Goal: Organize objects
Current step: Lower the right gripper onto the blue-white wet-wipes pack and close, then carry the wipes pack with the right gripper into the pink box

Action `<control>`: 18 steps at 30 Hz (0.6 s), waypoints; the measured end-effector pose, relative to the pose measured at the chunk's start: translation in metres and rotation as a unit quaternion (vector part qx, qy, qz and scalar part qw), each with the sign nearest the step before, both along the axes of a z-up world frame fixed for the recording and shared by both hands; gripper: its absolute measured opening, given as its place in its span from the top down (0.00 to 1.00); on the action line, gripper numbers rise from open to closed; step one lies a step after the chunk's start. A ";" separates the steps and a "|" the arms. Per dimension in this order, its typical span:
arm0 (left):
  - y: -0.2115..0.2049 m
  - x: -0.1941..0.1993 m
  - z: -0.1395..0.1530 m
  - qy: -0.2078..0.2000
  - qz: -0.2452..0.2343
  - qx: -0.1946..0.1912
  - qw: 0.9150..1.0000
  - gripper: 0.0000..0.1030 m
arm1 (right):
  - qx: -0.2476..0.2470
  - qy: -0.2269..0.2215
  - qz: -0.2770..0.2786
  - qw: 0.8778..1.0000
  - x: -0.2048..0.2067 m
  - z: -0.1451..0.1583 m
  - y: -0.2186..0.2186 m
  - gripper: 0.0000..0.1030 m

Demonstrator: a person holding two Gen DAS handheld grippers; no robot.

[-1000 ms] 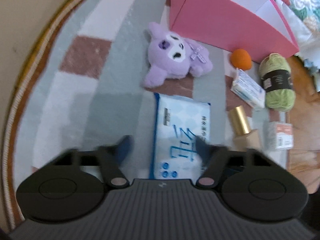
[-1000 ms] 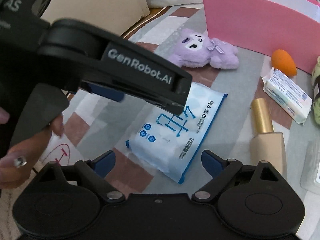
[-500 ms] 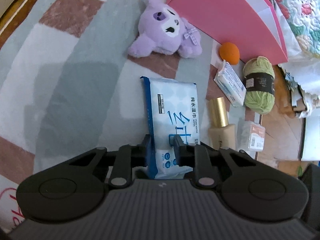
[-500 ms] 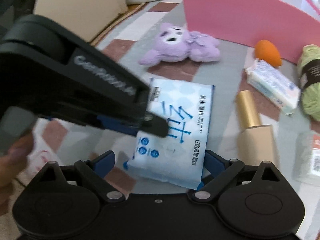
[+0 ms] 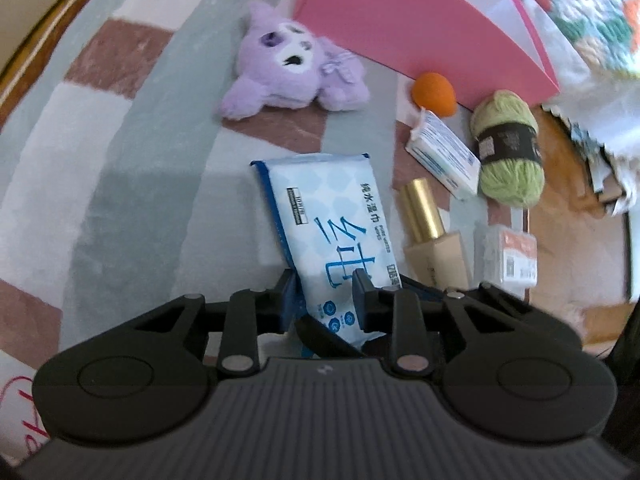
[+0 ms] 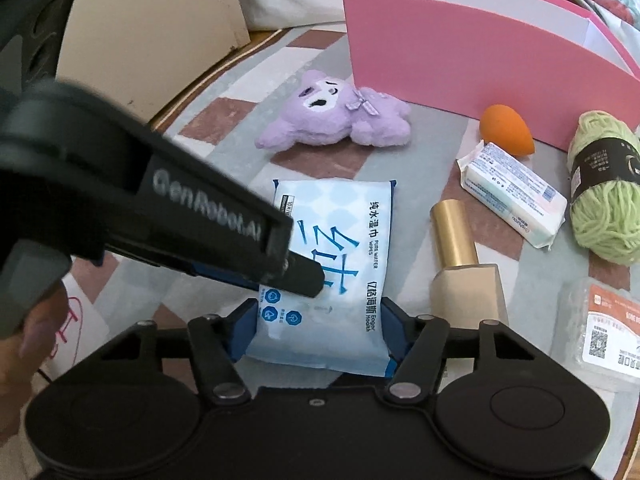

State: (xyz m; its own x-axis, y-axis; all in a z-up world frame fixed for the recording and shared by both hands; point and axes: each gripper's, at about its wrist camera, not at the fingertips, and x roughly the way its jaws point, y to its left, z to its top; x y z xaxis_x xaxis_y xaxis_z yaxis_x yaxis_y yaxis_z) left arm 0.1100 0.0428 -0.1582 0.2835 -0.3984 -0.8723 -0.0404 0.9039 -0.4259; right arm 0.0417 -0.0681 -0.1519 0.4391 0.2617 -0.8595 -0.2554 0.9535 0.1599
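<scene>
A blue and white wet-wipes pack lies on the checked rug. My left gripper is shut on its near corner, pinching it from above. My right gripper is closed on the pack's near end, one finger at each long edge. The left gripper's body crosses the right wrist view from the left. A pink open box stands at the back. A purple plush toy lies in front of it.
To the right of the pack lie an orange sponge egg, a white soap packet, a green yarn ball, a gold-capped beige bottle and a clear packet with an orange label. A beige board stands at the back left.
My left gripper closed on the pack's near corner. My right gripper moved in and closed across the pack's near end, and the pack turned a little.
</scene>
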 end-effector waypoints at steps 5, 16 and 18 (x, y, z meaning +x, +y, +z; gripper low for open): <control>-0.006 -0.024 0.006 -0.036 -0.013 0.007 0.999 0.74 | 0.017 -0.006 0.016 1.000 -0.007 0.011 -0.003 0.34; -0.039 -0.015 0.080 -0.113 -0.034 -0.011 0.993 0.74 | 0.028 -0.059 0.019 0.998 0.007 0.075 -0.036 0.34; -0.048 -0.004 0.098 -0.127 -0.043 -0.010 0.991 0.74 | 0.025 -0.077 0.017 0.997 0.012 0.093 -0.045 0.34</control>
State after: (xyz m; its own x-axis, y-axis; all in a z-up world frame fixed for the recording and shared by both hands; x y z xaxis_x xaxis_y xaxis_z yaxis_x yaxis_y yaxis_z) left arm 0.1061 -0.0052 -0.0606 0.4565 -0.4479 -0.7688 0.1480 0.8902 -0.4308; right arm 0.0536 -0.1128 -0.0585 0.5546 0.3189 -0.7686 -0.3124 0.9359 0.1629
